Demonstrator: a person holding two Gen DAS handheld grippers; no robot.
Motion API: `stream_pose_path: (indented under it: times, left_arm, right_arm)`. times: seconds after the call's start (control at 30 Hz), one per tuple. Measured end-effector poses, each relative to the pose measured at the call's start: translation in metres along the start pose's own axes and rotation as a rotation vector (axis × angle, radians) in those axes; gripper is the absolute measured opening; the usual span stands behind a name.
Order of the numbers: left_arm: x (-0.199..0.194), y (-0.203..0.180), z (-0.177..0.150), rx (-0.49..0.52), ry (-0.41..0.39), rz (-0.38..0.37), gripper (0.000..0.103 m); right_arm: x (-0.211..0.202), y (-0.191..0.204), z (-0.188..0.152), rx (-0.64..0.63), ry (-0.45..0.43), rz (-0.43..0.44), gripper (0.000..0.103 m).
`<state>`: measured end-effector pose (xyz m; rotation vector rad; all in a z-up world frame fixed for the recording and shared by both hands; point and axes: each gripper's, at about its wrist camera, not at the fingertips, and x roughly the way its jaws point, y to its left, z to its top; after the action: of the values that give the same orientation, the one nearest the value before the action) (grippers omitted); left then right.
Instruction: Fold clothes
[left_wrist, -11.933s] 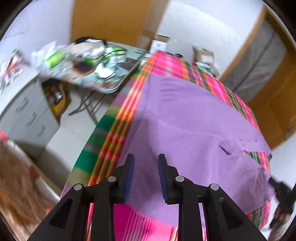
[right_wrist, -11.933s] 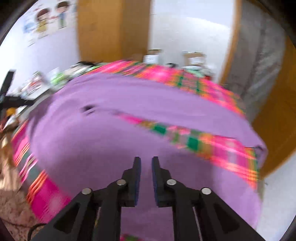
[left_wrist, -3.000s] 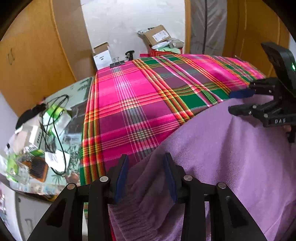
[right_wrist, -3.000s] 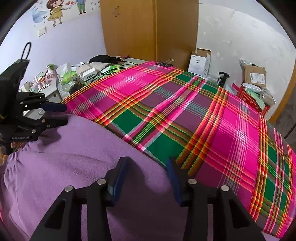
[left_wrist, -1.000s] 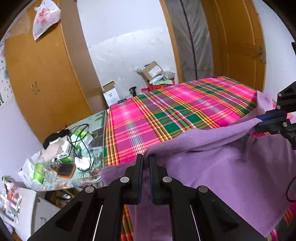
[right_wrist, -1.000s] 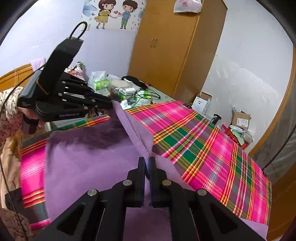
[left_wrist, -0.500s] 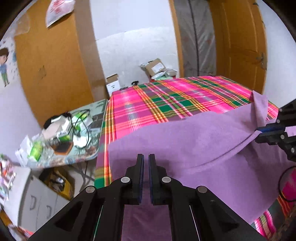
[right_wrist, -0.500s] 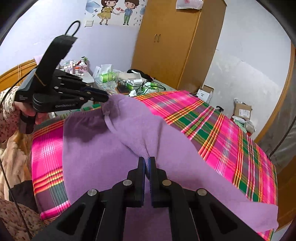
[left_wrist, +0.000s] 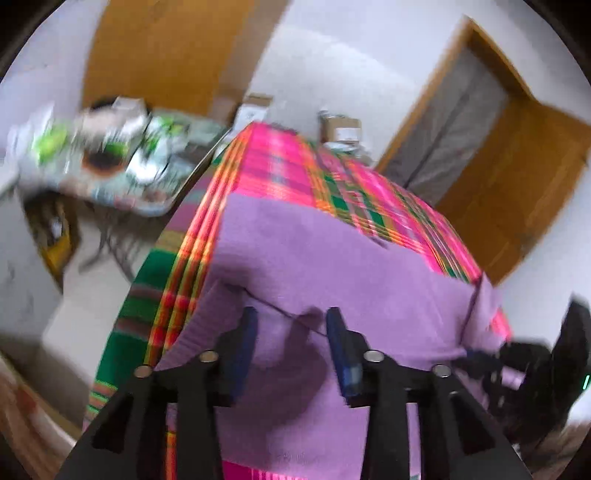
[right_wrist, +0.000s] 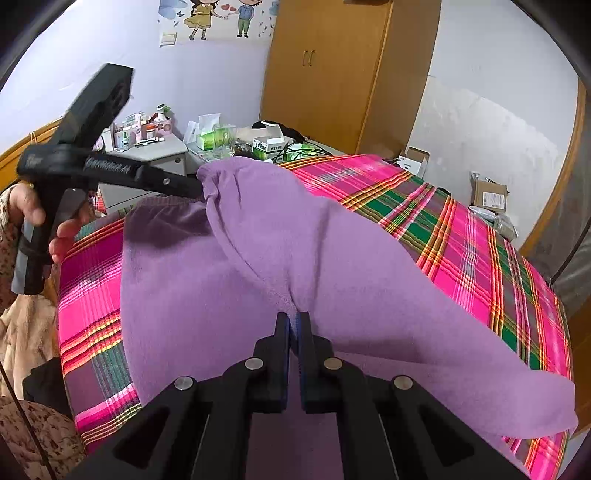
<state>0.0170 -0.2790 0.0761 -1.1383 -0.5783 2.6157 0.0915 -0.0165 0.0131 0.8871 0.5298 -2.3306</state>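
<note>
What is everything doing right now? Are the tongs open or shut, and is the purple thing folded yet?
left tongs: open, jaws just opened, fabric loose between them, not pinched.
right tongs: shut on a raised ridge of the purple garment.
purple garment: half folded, top layer draped over the bottom one, not flat yet.
plaid cover: spread flat underneath.
wardrobe: doors closed.

R gripper (right_wrist: 293, 325) pinching purple garment (right_wrist: 332, 266), plaid bedspread (right_wrist: 480, 236)
</note>
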Motion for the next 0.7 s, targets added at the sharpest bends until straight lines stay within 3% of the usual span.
stream_pose_path:
  times: [0.07,0.2,0.4,0.6,0.67,0.7]
  left_arm:
    - [0.007,0.01,0.004,-0.091,0.038,-0.026,0.042]
    - [0.014,0.024,0.009,-0.224,0.033,-0.09,0.043]
    - [0.035,0.047,0.026,-0.44,0.054,-0.119,0.043]
    - [0.037,0.047,0.03,-0.485,0.032,-0.145,0.043]
    - [0.035,0.049,0.029,-0.502,0.022,-0.152,0.036]
    - [0.034,0.048,0.028,-0.502,0.016,-0.154,0.023]
  right_arm:
    - [0.0,0.0,-0.001,0.007,-0.001,0.003,0.004]
    - [0.001,-0.001,-0.003,0.021,-0.001,0.011,0.004]
    - [0.002,-0.002,-0.005,0.03,0.001,0.02,0.004]
    - [0.003,-0.002,-0.007,0.039,0.004,0.025,0.004]
    - [0.001,-0.002,-0.007,0.042,0.001,0.024,0.004]
    - [0.0,-0.002,-0.008,0.042,-0.003,0.02,0.004]
